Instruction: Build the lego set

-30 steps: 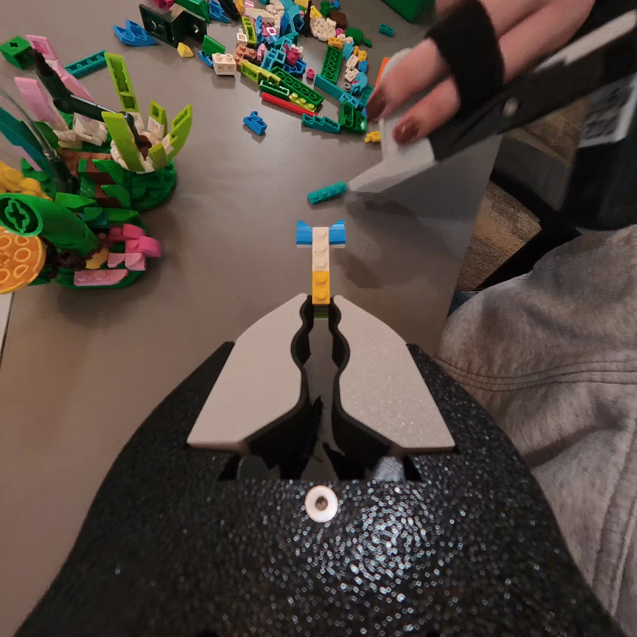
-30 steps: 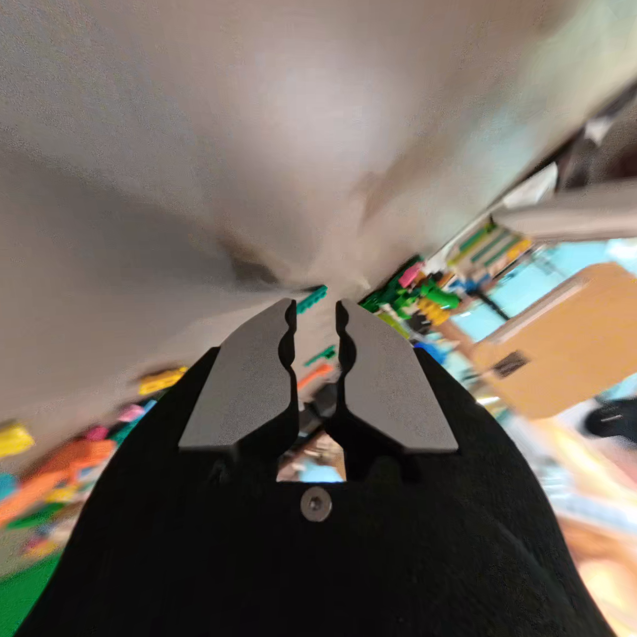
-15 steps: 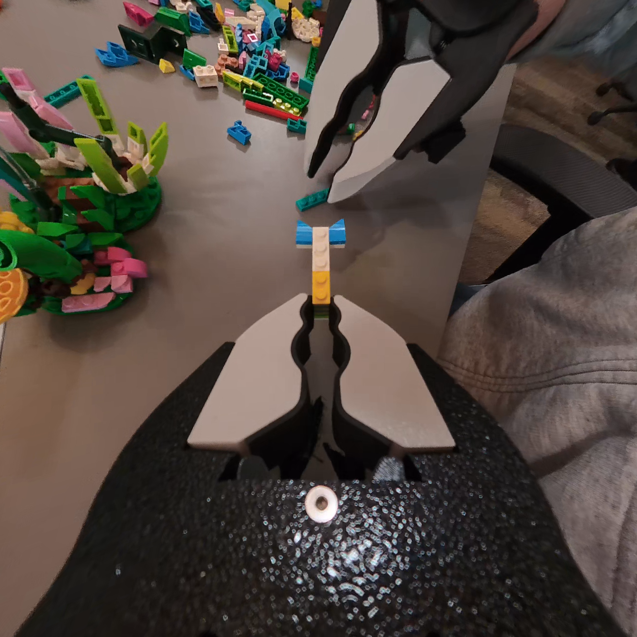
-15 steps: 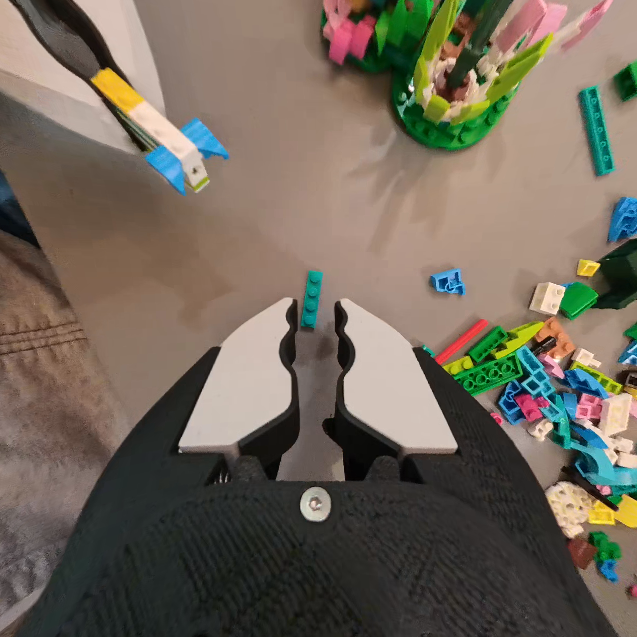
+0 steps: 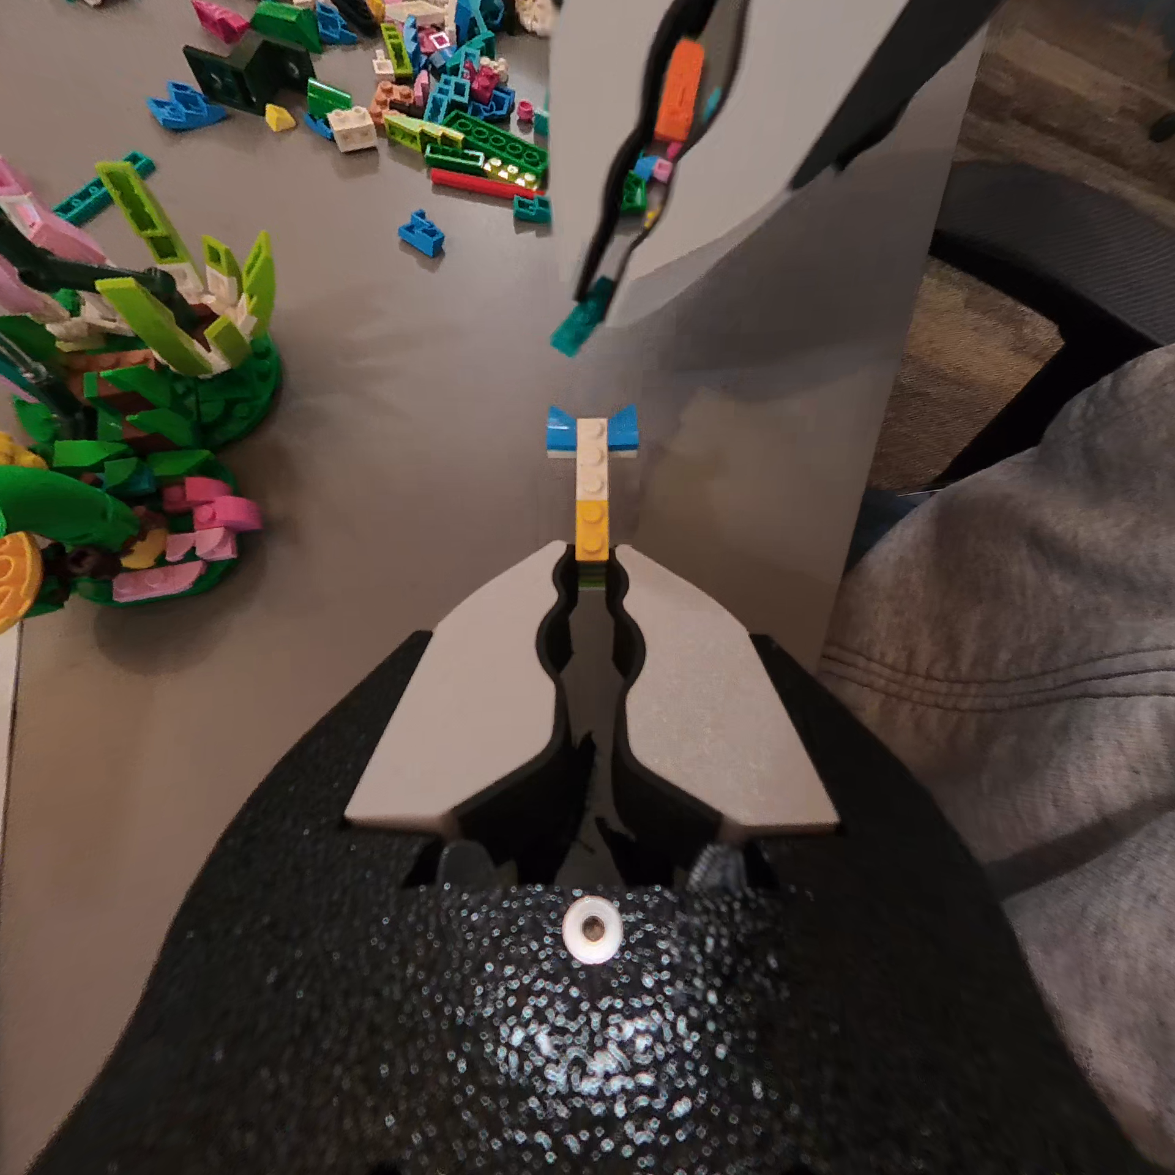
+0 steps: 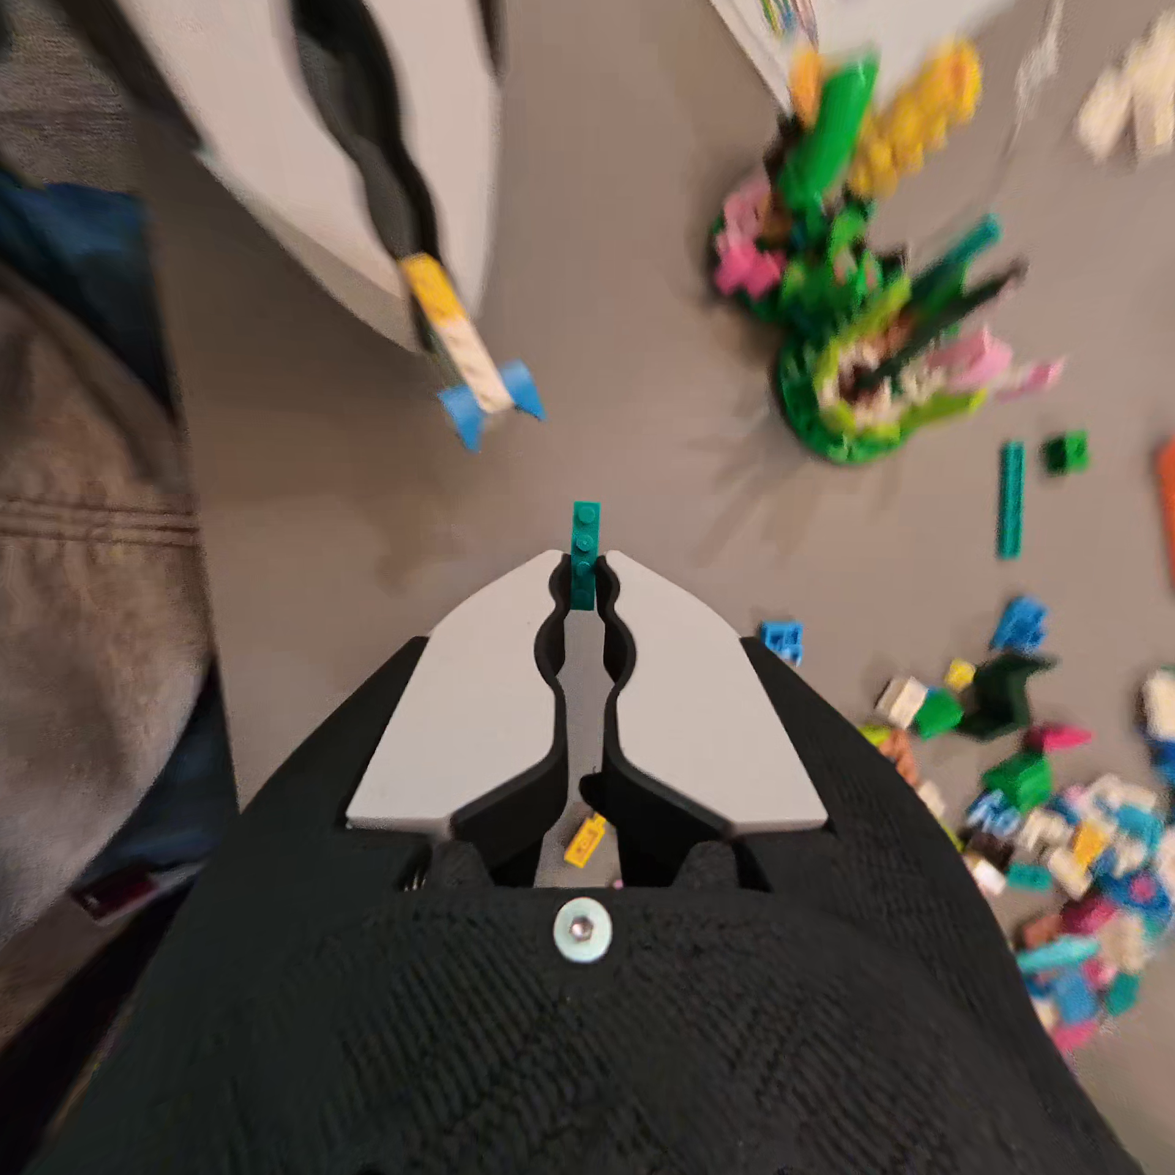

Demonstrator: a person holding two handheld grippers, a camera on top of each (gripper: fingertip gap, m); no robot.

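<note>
My left gripper (image 5: 591,559) is shut on a small brick assembly (image 5: 592,483): a yellow plate, a white plate and two blue wing pieces at its far end, held above the grey table (image 5: 356,394). It also shows in the right wrist view (image 6: 470,362), blurred, in the left gripper (image 6: 413,261). My right gripper (image 6: 584,563) is shut on a teal four-stud plate (image 6: 584,553) that sticks out past the fingertips. In the left wrist view the right gripper (image 5: 594,299) hangs above the table with the teal plate (image 5: 575,327) at its tips, just beyond the assembly.
A green, pink and lime brick flower model (image 5: 140,381) stands at the left; it also shows in the right wrist view (image 6: 871,330). A heap of loose bricks (image 5: 445,95) lies at the far side. A person's grey sleeve (image 5: 1017,636) and a chair (image 5: 1043,254) are at the right, past the table edge. Left tips to right tips: about 8 cm.
My right gripper came down over the teal plate on the table, shut on it and lifted it. My left gripper has kept the assembly still.
</note>
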